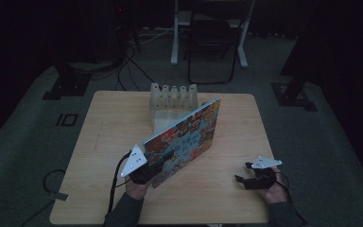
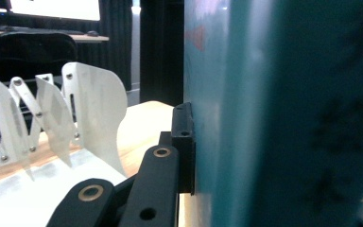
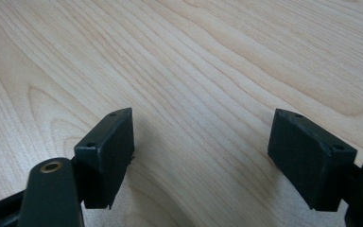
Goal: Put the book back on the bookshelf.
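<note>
Just below the frame's centre, the left gripper clamps the picture book by its lower corner, tilting it toward the white slotted rack, seemingly for filing, while the right gripper, at lower right, rests wide and empty on the table.

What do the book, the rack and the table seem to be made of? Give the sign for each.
Book: probably glossy printed card, with a sheen on its teal cover and colourful print.
Rack: likely milky translucent plastic, thin riveted dividers.
Table: pale wood or wood-look laminate, with visible grain lines.
</note>
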Motion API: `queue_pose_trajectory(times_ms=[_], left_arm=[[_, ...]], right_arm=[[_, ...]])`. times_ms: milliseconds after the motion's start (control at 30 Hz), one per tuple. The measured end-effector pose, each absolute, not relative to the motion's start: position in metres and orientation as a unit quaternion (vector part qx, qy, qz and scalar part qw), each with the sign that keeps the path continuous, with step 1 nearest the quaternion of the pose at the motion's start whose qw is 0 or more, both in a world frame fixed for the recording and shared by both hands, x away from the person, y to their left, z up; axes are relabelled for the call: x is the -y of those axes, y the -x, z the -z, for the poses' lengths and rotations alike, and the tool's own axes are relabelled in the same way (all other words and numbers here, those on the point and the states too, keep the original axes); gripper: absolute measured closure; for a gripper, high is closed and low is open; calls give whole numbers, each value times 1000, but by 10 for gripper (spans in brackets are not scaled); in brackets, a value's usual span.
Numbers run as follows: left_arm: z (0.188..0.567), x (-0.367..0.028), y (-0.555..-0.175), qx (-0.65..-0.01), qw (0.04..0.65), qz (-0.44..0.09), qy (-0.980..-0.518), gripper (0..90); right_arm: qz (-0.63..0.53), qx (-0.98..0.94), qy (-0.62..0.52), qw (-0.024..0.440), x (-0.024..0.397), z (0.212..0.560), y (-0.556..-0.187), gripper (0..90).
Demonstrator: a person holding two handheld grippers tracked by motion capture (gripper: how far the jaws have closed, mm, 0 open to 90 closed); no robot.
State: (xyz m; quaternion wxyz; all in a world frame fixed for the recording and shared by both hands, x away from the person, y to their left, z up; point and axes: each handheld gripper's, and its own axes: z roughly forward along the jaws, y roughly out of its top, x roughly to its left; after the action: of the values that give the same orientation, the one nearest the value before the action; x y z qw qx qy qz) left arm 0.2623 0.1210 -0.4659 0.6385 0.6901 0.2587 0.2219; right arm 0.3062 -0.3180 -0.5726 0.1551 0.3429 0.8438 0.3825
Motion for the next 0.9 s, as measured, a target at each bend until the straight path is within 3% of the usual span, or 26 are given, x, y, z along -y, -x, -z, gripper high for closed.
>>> queue_pose_trajectory(times_ms=[900], left_arm=[[462,-136,-262,-278,637,-235,-680,813]], right_arm=[[-383,-844,-342,153,318,573,-306,219]])
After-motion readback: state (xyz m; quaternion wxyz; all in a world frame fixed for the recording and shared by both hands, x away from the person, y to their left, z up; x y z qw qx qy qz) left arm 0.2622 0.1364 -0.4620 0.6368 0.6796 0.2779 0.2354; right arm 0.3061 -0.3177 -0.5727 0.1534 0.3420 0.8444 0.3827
